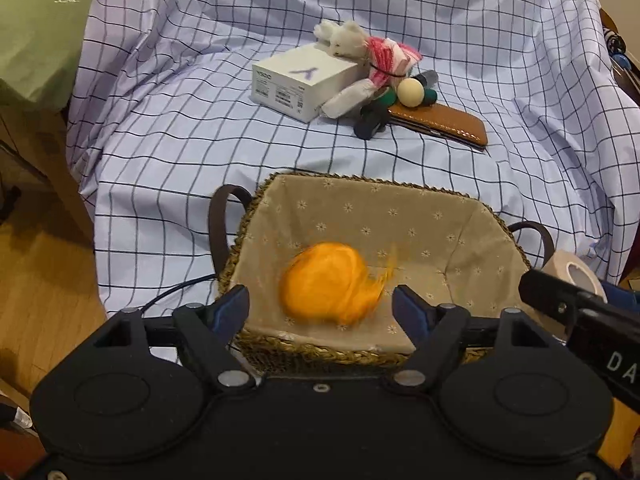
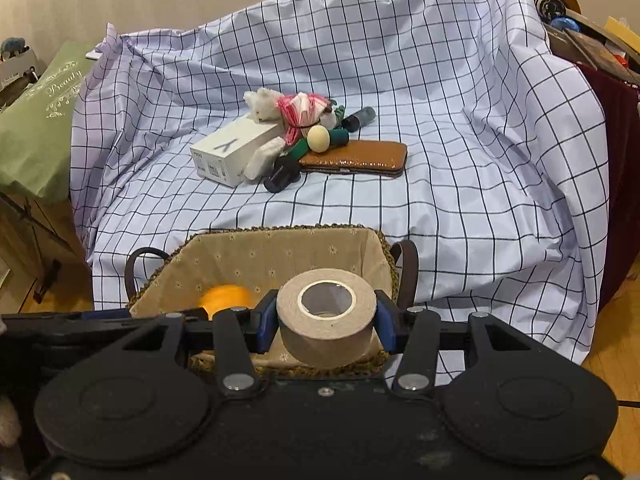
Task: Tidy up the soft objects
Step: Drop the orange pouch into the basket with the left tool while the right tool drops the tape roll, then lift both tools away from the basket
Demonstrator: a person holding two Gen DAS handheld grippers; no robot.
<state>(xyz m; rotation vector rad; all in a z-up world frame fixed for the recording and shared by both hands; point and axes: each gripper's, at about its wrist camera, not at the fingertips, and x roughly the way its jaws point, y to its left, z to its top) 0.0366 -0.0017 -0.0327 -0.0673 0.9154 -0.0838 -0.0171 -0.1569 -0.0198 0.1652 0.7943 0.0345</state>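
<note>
A woven basket point(image 1: 472, 236) with beige flowered lining sits on the checked cloth. An orange yarn ball point(image 1: 326, 282), blurred by motion, is inside it, just beyond my open left gripper point(image 1: 320, 312). It also shows in the right wrist view point(image 2: 226, 298). My right gripper point(image 2: 326, 324) is shut on a beige tape roll point(image 2: 328, 316) above the basket's point(image 2: 224, 256) near right part. A white plush bear point(image 1: 344, 42) with pink scarf lies further back on a white box point(image 1: 304, 80).
Behind the basket lie a cream ball point(image 1: 410, 92), a brown leather case point(image 1: 440, 124), dark green and black pieces point(image 1: 372, 120). A green bag point(image 1: 36, 32) stands left. Wood floor point(image 1: 36, 280) lies below the cloth's left edge. Cluttered shelves point(image 2: 592, 40) stand right.
</note>
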